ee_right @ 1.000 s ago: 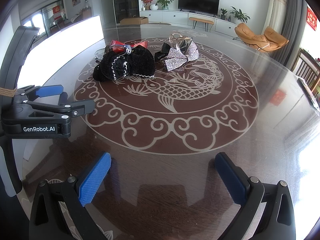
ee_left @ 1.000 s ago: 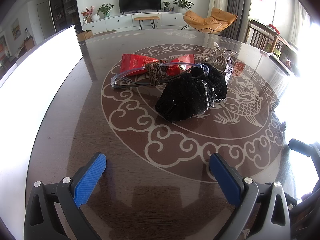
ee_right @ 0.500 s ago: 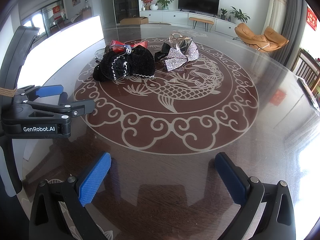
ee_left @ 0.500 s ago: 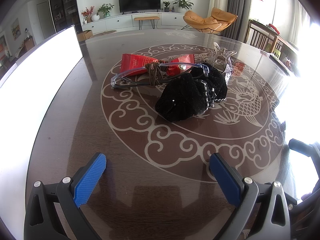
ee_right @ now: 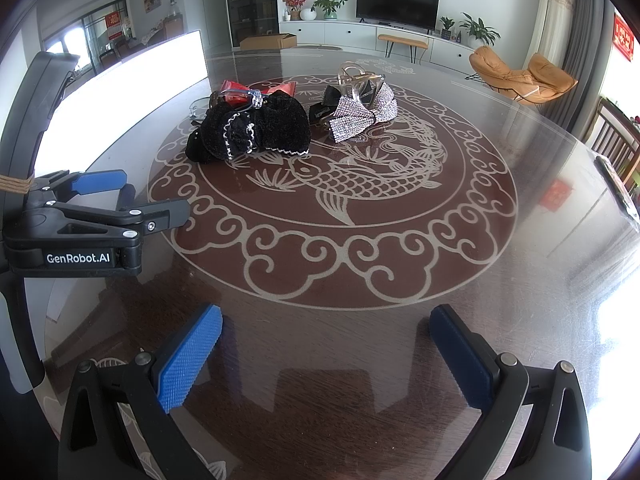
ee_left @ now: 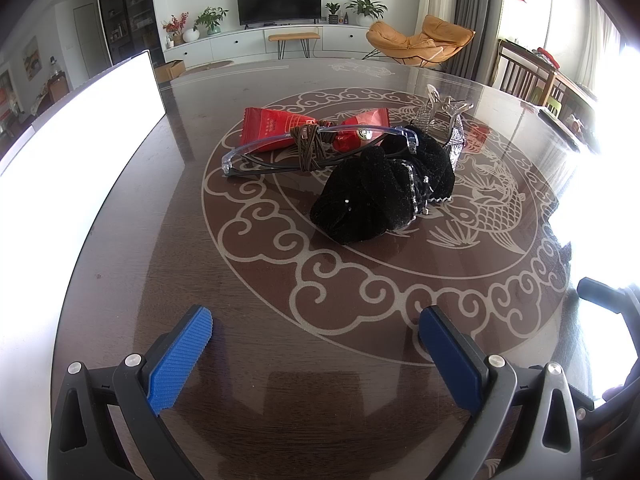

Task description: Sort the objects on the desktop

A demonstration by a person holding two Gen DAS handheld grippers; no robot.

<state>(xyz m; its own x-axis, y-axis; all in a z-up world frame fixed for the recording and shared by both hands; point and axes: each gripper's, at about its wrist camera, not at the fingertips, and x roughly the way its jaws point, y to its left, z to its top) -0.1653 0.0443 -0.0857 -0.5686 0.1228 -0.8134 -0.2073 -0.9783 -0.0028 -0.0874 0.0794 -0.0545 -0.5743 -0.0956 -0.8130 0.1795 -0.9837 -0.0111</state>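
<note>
Glass-topped table (ee_left: 256, 360) (carp motif), living-room backdrop

Blown-out side glare — fisheye-warped edges

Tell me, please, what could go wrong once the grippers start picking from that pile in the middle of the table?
The glasses lie against the black scrunchie, with a brown hair tie wrapped round them, so lifting one may drag the others. The rhinestone bow leans on a clear claw clip; pulling it could topple the clip. The glossy table may let items slide.
</note>
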